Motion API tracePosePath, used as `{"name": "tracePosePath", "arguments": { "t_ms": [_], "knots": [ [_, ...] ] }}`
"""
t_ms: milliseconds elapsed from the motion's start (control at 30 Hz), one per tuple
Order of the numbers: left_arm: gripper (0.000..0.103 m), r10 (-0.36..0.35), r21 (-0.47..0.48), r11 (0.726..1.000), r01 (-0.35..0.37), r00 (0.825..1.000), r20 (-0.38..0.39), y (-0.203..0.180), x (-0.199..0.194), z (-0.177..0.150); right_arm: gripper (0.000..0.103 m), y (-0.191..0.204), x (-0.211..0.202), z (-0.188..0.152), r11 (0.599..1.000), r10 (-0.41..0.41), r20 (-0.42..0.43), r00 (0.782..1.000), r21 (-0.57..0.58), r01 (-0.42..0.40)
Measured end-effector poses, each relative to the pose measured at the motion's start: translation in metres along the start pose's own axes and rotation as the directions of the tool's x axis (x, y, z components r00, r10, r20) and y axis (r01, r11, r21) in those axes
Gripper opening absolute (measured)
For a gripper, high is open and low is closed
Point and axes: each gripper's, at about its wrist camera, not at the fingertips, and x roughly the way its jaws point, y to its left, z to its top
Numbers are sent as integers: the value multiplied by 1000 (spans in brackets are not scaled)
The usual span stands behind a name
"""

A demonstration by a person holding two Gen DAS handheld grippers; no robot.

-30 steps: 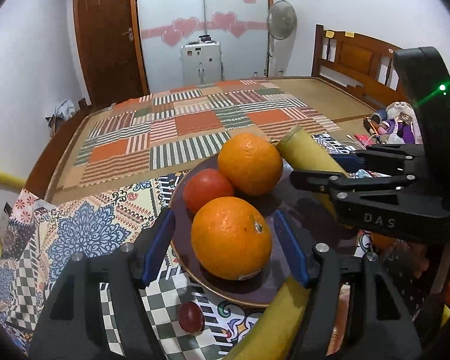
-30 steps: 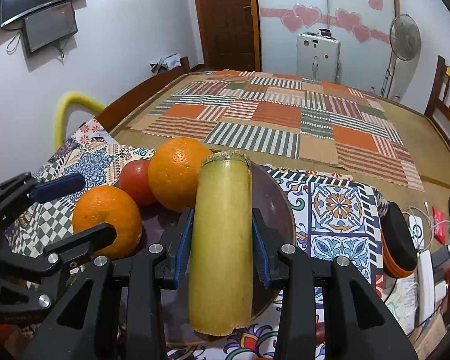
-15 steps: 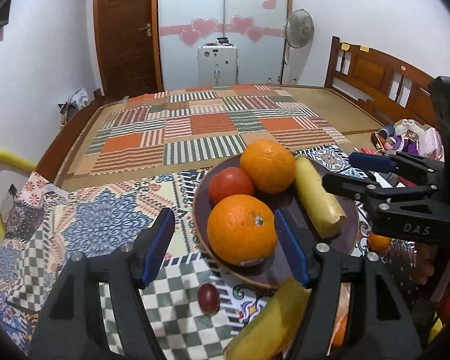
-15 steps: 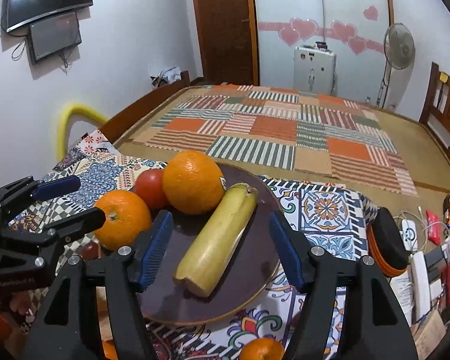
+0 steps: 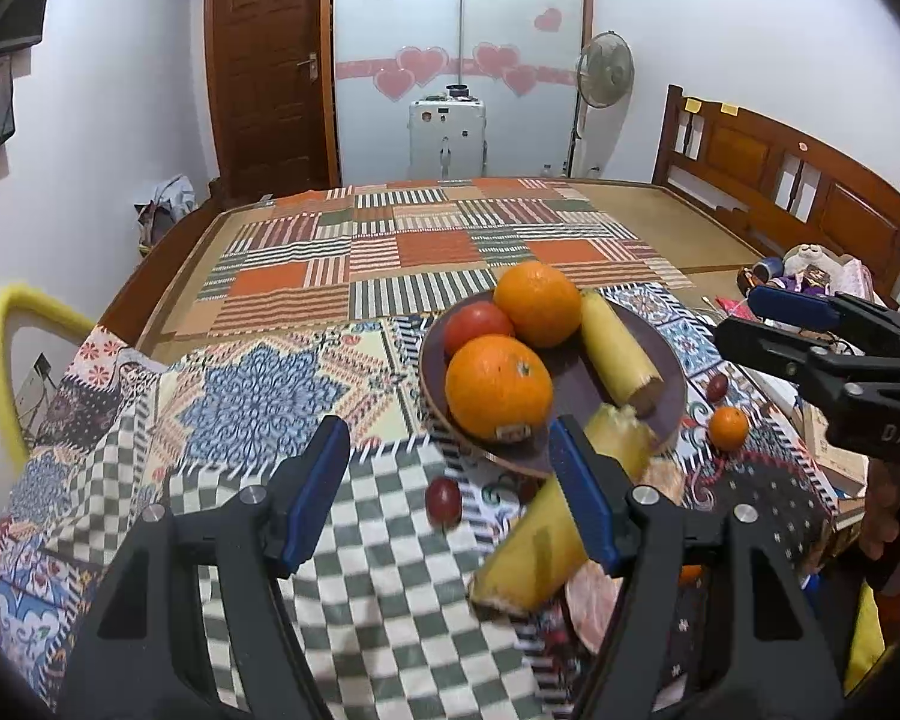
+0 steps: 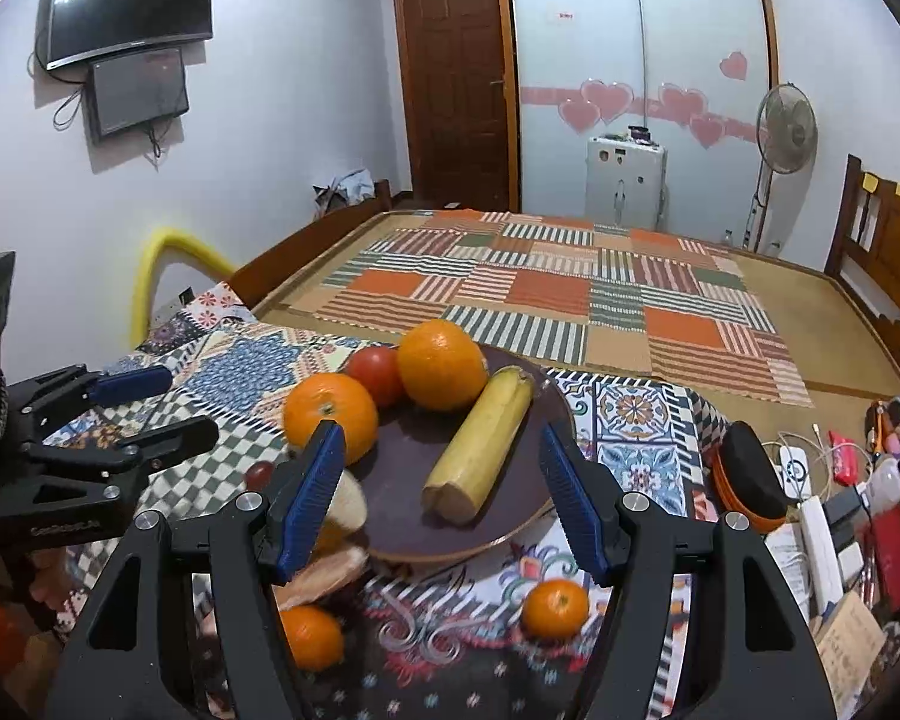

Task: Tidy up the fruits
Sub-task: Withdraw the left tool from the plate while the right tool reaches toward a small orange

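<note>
Right gripper point(image 6: 438, 498), jaws just opened and empty, has let the banana point(image 6: 480, 441) lie on the plate point(image 6: 528, 531) beside two oranges; withdraw cleanly, then fetch the mandarin point(image 6: 555, 608) on the desk. Left gripper point(image 5: 444, 498) also gapes empty.

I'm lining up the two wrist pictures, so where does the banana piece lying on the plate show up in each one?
Left wrist view: banana piece at right of centre, on the plate's right side.
Right wrist view: banana piece at centre, between the open right tongs.
Shared landmark: the tomato between the two big oranges.
</note>
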Motion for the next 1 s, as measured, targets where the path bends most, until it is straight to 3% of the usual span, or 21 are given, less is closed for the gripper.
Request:
{"name": "tracePosePath", "arguments": {
  "t_ms": [233,700,767,900,1000],
  "knots": [
    [69,-12,-6,1000,12,1000,-24,-4,-14,-24,66,10,-11,-25,1000,26,-13,1000,4,-26],
    [66,-24,-63,998,19,997,-72,0,-18,-69,68,26,16,-74,995,97,-111,989,-5,-98],
    [59,-27,-62,998,22,997,-78,0,-17,-71,63,27,20,-75,994,108,-114,988,-1,-109],
    [49,-44,-50,998,39,995,-86,-2,-15,-73,44,25,28,-77,991,136,-137,981,17,-134],
    [47,-54,-34,998,51,995,-87,-7,-13,-73,43,25,28,-81,987,161,-139,977,29,-159]
  ]
}}
